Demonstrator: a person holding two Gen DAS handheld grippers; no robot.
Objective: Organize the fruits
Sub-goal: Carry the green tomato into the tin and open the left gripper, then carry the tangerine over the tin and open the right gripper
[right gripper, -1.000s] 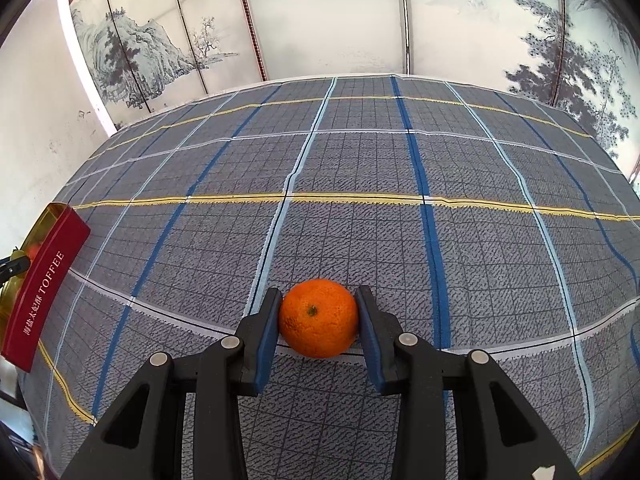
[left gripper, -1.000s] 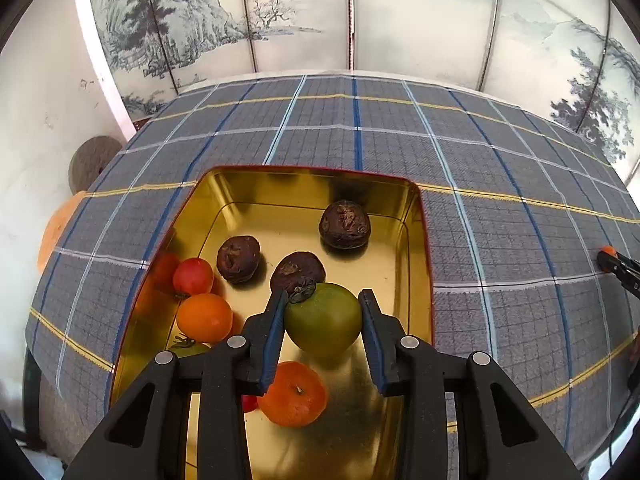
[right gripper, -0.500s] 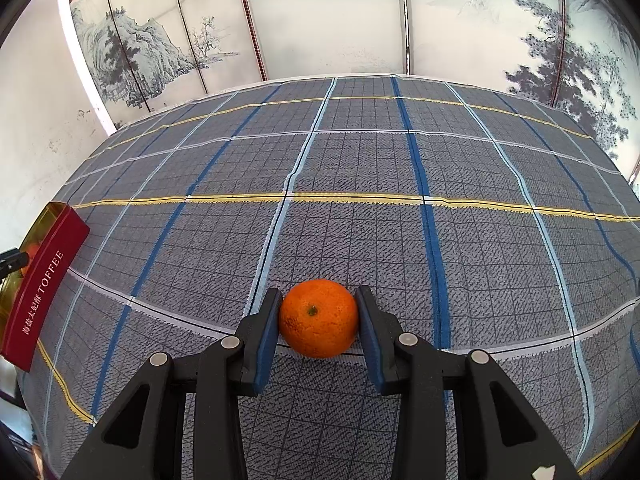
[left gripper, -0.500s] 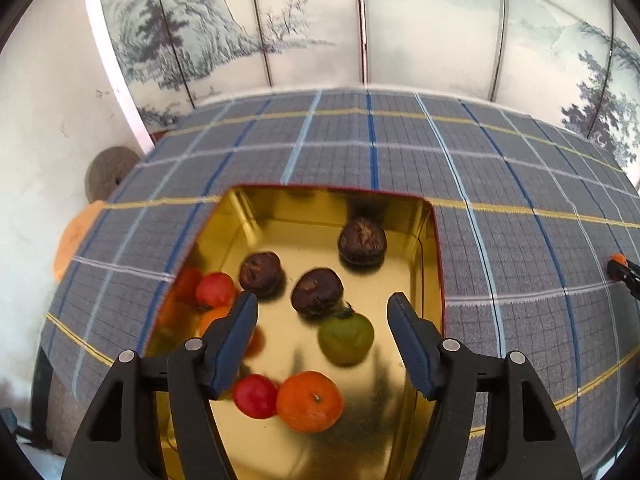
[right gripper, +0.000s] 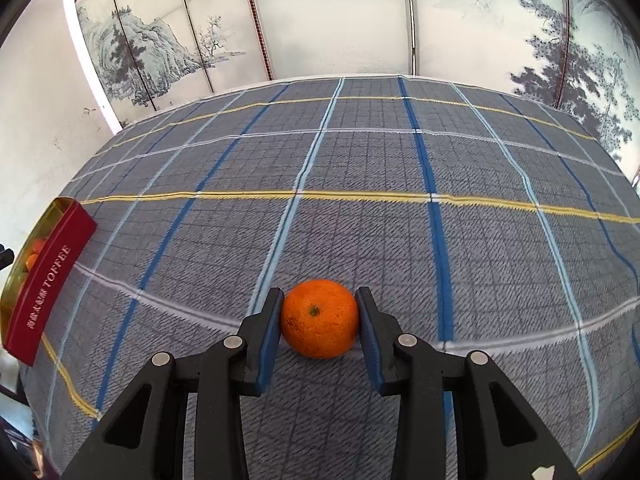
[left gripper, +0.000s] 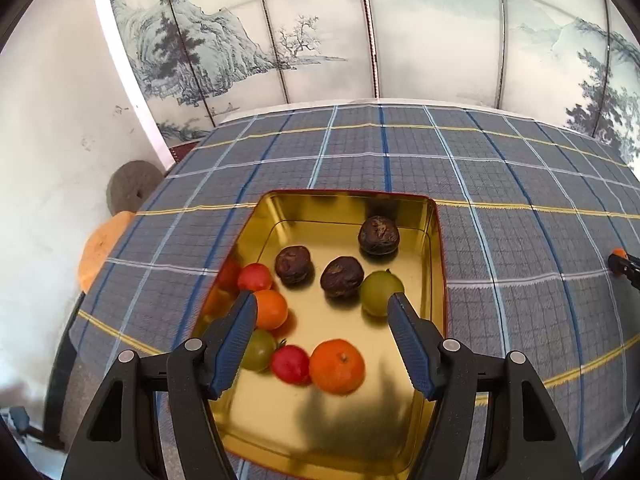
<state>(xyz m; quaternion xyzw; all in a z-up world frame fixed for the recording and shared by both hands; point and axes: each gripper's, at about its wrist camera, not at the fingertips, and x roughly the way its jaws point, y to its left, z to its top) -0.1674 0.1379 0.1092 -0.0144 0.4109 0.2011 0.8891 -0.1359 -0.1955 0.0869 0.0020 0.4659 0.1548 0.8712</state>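
Note:
A gold tin (left gripper: 352, 210) with red outer walls lies on the checked cloth and holds several fruits. Among them are a green fruit (left gripper: 380, 292), three dark wrinkled fruits (left gripper: 342, 278), red ones (left gripper: 290, 364) and oranges (left gripper: 337, 366). My left gripper (left gripper: 320, 312) hovers open above the tin with nothing between its fingers. In the right wrist view my right gripper (right gripper: 319, 316) is shut on an orange mandarin (right gripper: 319, 318) that rests on the cloth. The tin (right gripper: 48, 280) shows at that view's left edge, labelled TOFFEE.
The grey-blue checked tablecloth (right gripper: 360, 200) covers the table, bare around the mandarin. A painted folding screen (left gripper: 360, 32) stands behind. An orange cushion (left gripper: 98, 248) and a round grey object (left gripper: 130, 186) lie beyond the table's left edge. The right gripper's tip (left gripper: 622, 264) shows at far right.
My left gripper let go of the green fruit, which now lies in the tin, then opened wide and drew up and back. The right gripper and its mandarin have not moved.

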